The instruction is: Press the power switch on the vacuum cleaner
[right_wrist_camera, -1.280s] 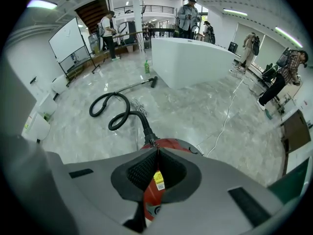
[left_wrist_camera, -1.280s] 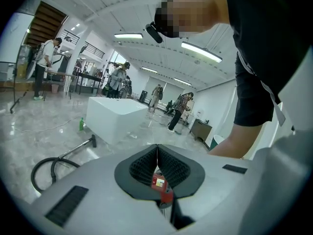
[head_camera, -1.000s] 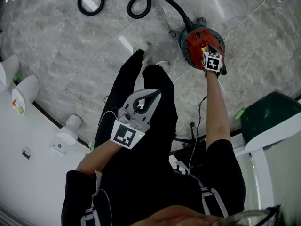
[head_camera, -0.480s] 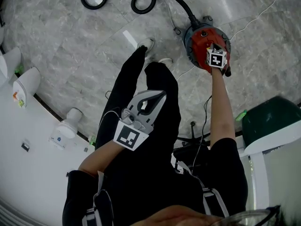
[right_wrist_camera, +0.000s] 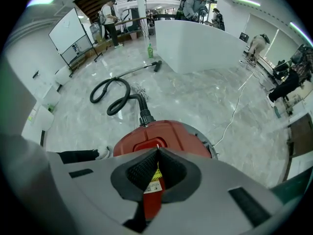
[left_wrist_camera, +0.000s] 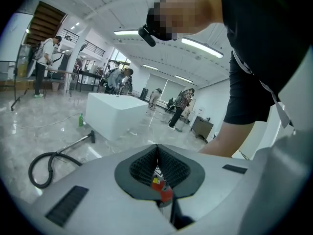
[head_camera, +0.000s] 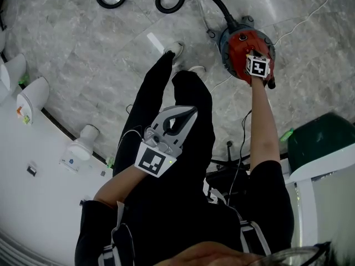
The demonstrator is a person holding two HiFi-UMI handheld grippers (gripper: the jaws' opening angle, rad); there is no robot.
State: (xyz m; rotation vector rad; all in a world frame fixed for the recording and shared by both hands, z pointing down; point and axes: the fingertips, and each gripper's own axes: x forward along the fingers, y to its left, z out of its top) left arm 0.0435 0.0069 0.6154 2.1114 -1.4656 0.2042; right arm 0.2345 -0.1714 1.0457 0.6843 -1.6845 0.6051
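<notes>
- A black hose (head_camera: pixel 206 0) curls over the grey marble floor (head_camera: pixel 83 54) at the top left and runs right into the vacuum cleaner (head_camera: pixel 239 44).
- The left gripper (head_camera: pixel 188 111) is held in front of the person's black trousers (head_camera: pixel 188 165), well apart from the vacuum cleaner. Its jaws are pressed together with nothing between them.
- The vacuum cleaner, a round red body with a grey rim, stands on the floor towards the top right, just beyond the person's shoes (head_camera: pixel 176 50).
- The right gripper (right_wrist_camera: pixel 157 150) reaches down at arm's length onto the red top, on the side nearer the person. Its jaws are closed tip to tip and hold nothing.
- In the right gripper view a raised red panel (right_wrist_camera: pixel 146 142) lies right at the tips. Whether they touch the switch cannot be made out.
- A thin white cord (head_camera: pixel 302 14) trails right across the floor.
</notes>
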